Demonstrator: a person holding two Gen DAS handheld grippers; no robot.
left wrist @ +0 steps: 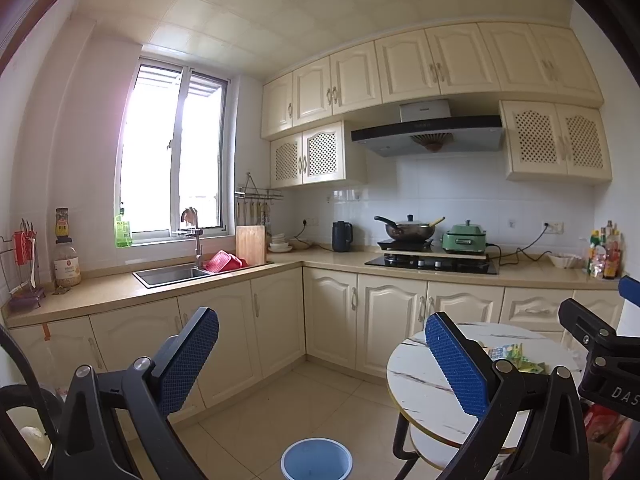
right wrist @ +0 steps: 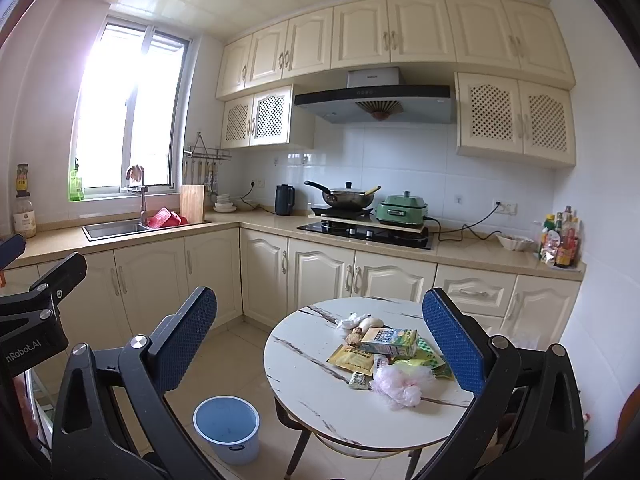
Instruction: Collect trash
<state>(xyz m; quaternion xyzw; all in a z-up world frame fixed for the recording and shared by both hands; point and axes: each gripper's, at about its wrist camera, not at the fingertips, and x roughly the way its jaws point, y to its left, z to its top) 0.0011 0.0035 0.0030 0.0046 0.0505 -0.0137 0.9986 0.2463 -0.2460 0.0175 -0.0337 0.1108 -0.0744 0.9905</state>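
Nothing is collected yet: the trash (right wrist: pixel 390 354) lies on the table (right wrist: pixel 320 396), the bin (right wrist: pixel 227 428) looks empty. Left gripper (left wrist: pixel 320 364) and right gripper (right wrist: pixel 320 344) are both wide open, holding nothing.

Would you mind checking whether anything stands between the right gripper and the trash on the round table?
Nothing visible does. The right gripper is open, and the trash pile lies uncovered on the round table ahead of it.

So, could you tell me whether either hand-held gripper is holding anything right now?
Nothing is held: the left hand-held gripper and right hand-held gripper are both open and empty.
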